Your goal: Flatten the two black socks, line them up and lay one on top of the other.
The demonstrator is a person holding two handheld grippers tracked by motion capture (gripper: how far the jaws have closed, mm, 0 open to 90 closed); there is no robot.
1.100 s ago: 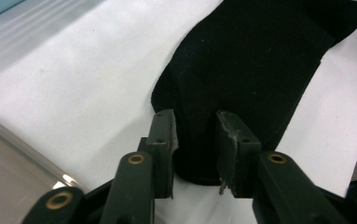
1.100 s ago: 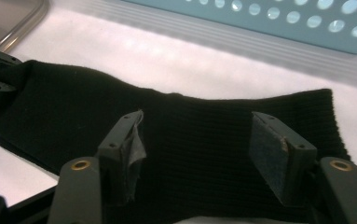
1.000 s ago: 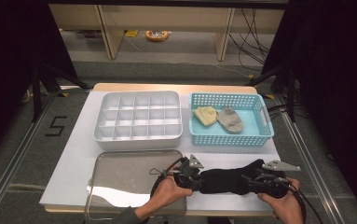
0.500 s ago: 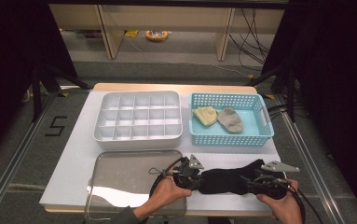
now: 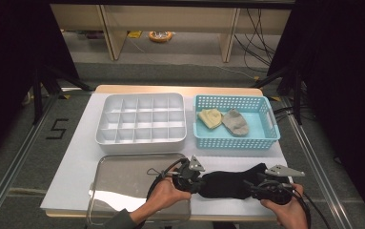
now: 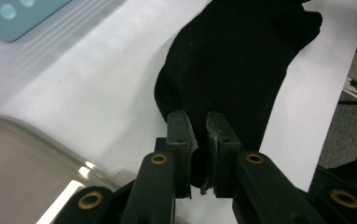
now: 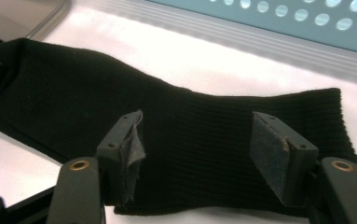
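A black sock (image 5: 232,183) lies flat on the white surface (image 5: 82,157), in front of a blue basket (image 5: 266,138). The left tongs (image 6: 198,122) pinch one end of it. The right tongs (image 7: 204,144) hover spread wide over the ribbed cuff. The sock looks light, soft and floppy; it is best gripped by the cuff edge.

black sock (image 5: 230,183) on table, left tongs (image 5: 193,180), right tongs (image 5: 261,185)
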